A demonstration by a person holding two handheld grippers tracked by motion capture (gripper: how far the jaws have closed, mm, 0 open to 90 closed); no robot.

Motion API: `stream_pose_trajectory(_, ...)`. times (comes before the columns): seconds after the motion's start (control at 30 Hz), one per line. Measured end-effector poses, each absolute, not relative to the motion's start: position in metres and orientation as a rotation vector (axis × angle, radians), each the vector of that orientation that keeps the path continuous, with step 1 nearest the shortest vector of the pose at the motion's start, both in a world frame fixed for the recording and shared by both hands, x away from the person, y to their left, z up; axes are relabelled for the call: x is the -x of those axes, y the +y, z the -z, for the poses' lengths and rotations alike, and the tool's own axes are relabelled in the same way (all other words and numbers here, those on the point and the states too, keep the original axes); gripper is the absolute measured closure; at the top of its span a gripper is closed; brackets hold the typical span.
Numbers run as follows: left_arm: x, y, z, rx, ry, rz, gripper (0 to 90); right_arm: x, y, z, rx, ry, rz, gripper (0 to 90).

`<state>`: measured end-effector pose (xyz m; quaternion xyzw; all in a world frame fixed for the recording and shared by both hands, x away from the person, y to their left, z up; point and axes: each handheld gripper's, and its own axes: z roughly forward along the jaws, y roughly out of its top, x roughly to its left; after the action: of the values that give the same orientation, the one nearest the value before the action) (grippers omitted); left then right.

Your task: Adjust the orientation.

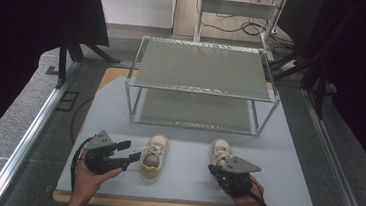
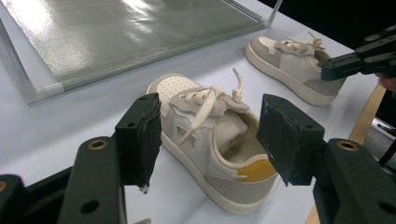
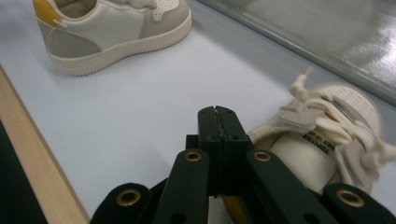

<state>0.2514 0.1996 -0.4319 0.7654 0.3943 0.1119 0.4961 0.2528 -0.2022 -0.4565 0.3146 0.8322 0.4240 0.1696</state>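
Two small cream shoes sit side by side on the pale blue table point(image 1: 184, 181), toes pointing to 12 o'clock, toward the two-level metal rack point(image 1: 202, 84) that stands at the far half.

My left gripper point(image 2: 210, 135) lies low at about 8 o'clock of the table and points toward 3 o'clock. Its jaws are spread wide, released, one on each side of the left shoe point(image 2: 219, 154) near its heel; neither pad touches it. That shoe rests flat on its sole, laces loose, a yellow patch inside the heel.

My right gripper point(image 3: 218, 135) is at about 5 o'clock of the table, jaws clenched together with nothing between the pads. It hangs over the heel of the right shoe point(image 3: 327, 144); whether it touches the shoe I cannot tell. From this side the left shoe lies at 11 o'clock, well apart.
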Motion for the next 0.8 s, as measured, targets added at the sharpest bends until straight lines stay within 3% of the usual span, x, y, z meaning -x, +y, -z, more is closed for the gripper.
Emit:
stream_pose_trajectory(0.53, -0.250, 0.200, 0.430, -1.852, 0.952, -0.281, 39.5, -0.250, -0.227, 0.457, -0.889, 2.370, -1.240, 87.8)
stream_pose_trajectory(0.8, -0.248, 0.199, 0.428, -1.860, 0.940, -0.286, 39.5, -0.245, -0.237, 0.439, -0.777, 2.331, -1.308, 76.3)
